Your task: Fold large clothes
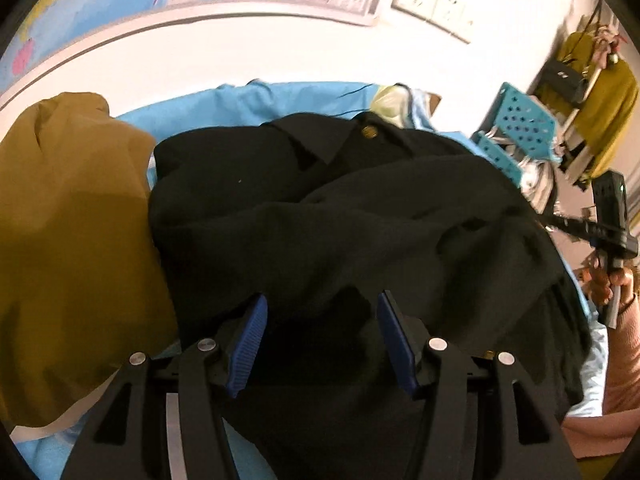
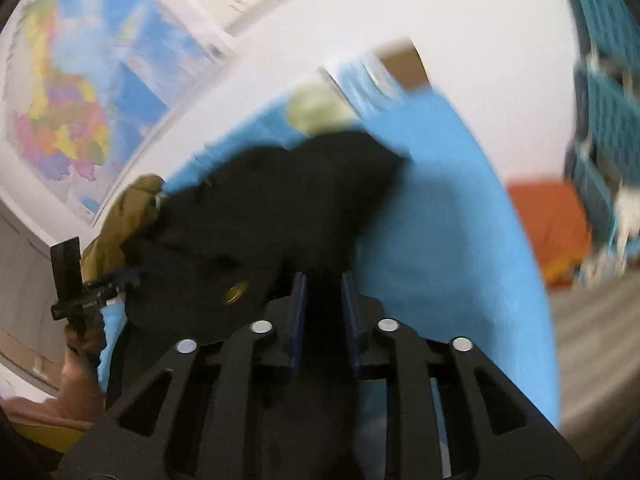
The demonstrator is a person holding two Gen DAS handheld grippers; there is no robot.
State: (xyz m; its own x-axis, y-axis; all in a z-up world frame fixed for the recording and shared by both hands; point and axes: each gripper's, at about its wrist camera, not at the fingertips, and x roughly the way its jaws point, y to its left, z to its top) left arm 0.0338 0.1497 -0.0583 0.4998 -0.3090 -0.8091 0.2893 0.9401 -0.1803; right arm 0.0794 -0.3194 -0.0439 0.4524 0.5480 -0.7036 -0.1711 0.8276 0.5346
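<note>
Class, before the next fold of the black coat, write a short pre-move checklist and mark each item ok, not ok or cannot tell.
1. Black woollen coat with gold buttons lies on the blue sheet: ok.
2. Coat smoothed flat: not ok, it is rumpled.
3. Left claw open, nothing clamped: ok.
4. Right claw gripping coat fabric: cannot tell, its view is blurred.
5. Mustard-brown garment kept apart from the coat: not ok, they touch.
</note>
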